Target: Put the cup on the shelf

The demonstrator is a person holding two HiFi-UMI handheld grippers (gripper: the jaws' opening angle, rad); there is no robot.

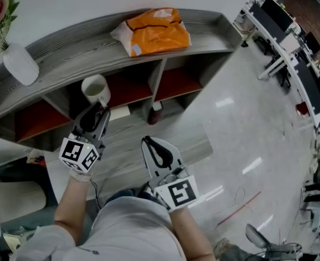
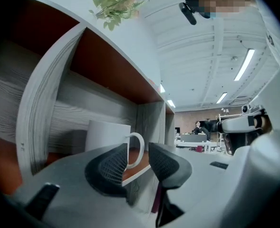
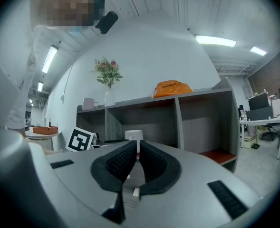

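Note:
A white cup (image 1: 94, 87) stands upright on the red-brown board of the grey shelf's (image 1: 67, 49) middle compartment, towards its left side. My left gripper (image 1: 99, 109) is right in front of it. In the left gripper view the cup (image 2: 106, 136) rests on the board with its handle (image 2: 137, 146) pointing at me. The left gripper (image 2: 139, 149) is open, its pads apart on either side of the handle and not pressing it. My right gripper (image 1: 149, 142) hangs lower, away from the shelf, shut and empty (image 3: 136, 148). From there the cup (image 3: 133, 135) shows small in the distance.
An orange bag (image 1: 155, 30) lies on the shelf's top board, with a white vase (image 1: 19, 63) of flowers at its left end. A dark bottle (image 1: 155, 113) stands by the divider below. Office desks (image 1: 290, 48) line the right side. A pale mug (image 3: 89, 103) sits on top.

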